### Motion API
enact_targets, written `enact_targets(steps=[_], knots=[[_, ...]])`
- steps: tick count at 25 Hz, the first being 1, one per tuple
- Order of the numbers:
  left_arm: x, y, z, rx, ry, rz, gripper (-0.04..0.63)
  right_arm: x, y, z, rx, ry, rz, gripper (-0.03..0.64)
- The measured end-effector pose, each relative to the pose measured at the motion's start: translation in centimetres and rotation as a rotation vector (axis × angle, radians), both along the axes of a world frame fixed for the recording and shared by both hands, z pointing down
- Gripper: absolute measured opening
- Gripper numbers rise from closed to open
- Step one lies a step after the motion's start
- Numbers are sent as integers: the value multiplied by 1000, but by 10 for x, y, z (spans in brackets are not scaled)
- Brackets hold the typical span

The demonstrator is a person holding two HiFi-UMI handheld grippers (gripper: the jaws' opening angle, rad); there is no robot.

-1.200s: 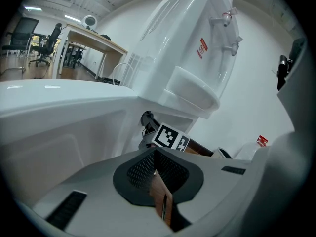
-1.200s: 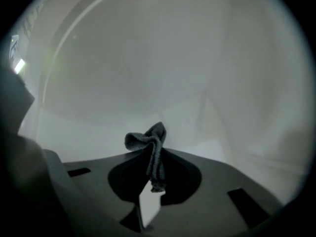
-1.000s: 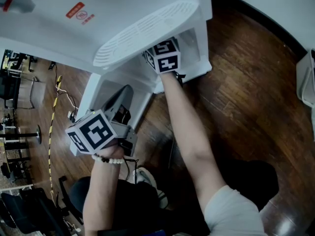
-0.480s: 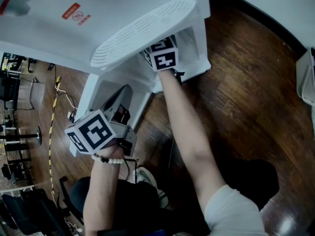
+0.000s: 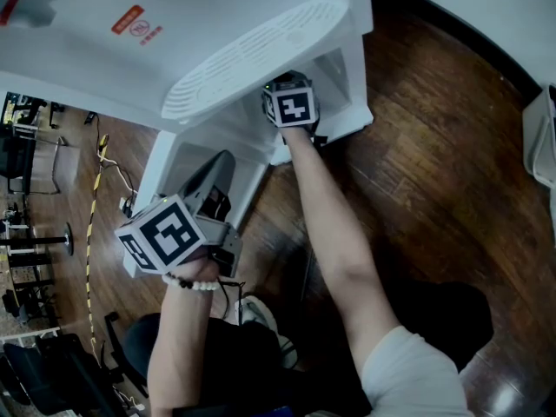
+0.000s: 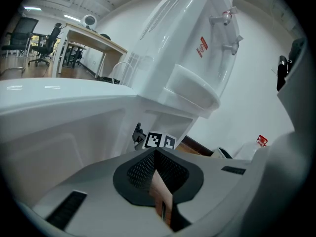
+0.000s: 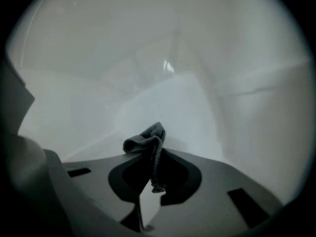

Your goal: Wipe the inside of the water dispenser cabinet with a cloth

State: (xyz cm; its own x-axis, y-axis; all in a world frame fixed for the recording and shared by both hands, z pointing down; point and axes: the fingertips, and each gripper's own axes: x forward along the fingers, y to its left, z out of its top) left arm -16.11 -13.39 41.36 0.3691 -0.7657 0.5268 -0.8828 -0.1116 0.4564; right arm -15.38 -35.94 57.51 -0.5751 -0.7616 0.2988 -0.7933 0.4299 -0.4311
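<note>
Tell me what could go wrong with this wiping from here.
The right claw pinches only a small bunch of cloth, so rubbing the cabinet wall could pull it free. In the head view, that claw sits close under the drip tray and could knock it on the way out.

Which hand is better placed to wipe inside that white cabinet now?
Right. The right gripper is shut on the cloth and reaches inside the cabinet; the left gripper is shut on nothing, outside it.

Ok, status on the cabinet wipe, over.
Right hand-held gripper shut on cloth, inside cabinet. Left hand-held gripper shut, empty, outside the cabinet. No obstruction seen inside.
</note>
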Motion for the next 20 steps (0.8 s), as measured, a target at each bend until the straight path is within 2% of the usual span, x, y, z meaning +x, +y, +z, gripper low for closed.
enact_targets(steps=[6,13,16,20], knots=[[-2,0,0,-1,-2,1,-8,0,4,42,-139,78,27,40],[1,-1,2,-5,4,9,-8,25,5,67,-236,156,84,40],[3,-1,3,-7,5,13,-8,30,0,58,-197,104,109,40],[4,-2,2,-6,5,13,-8,36,-5,21,-73,0,143,40]])
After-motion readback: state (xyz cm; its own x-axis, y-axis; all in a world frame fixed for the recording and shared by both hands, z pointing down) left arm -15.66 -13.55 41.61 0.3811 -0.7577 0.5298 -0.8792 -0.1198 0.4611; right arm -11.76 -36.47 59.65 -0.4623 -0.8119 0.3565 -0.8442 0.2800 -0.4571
